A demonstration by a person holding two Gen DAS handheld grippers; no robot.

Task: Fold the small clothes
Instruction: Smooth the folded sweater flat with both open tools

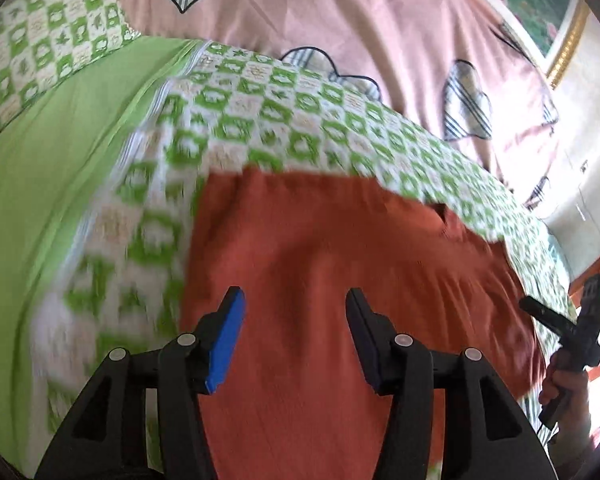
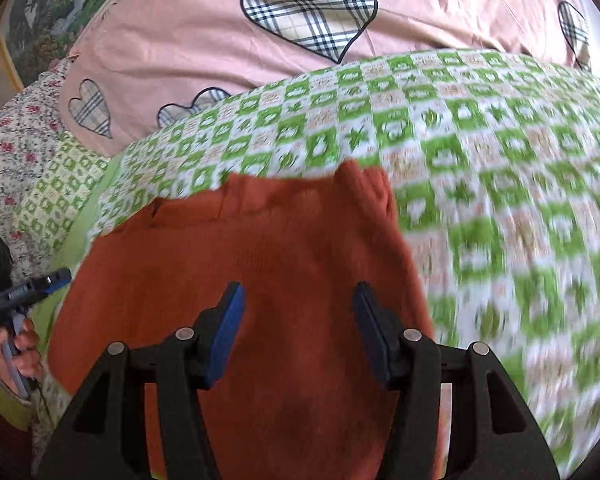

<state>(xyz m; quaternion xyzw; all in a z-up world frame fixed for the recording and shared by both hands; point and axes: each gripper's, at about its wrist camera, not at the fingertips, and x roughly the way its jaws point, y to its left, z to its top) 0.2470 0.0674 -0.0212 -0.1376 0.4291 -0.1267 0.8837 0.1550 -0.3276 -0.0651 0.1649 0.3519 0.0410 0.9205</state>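
Left wrist view: the left gripper (image 1: 296, 300) is seen with its jaws parted about halfway, and nothing is held between them. An orange-red garment (image 1: 340, 272) is spread flat directly beneath and ahead of those jaws, on a green-and-white checked bedsheet (image 1: 260, 120). Beyond the sheet, a pink quilt with plaid hearts (image 1: 340, 20) is piled up. To the right of the jaws, the right gripper (image 1: 572, 328) is seen gripped by a hand (image 1: 560, 392).

From the right wrist view, the right gripper (image 2: 298, 296) is likewise shown partly open and empty, with its blue pads (image 2: 226, 332) kept clear of the cloth. The orange-red garment (image 2: 260, 248) lies below and ahead of it, with its far edge bunched slightly on the right. At far left the left gripper (image 2: 24, 292) is seen held in a hand (image 2: 20, 356). Much of the checked bedsheet (image 2: 500, 160) is blurred.
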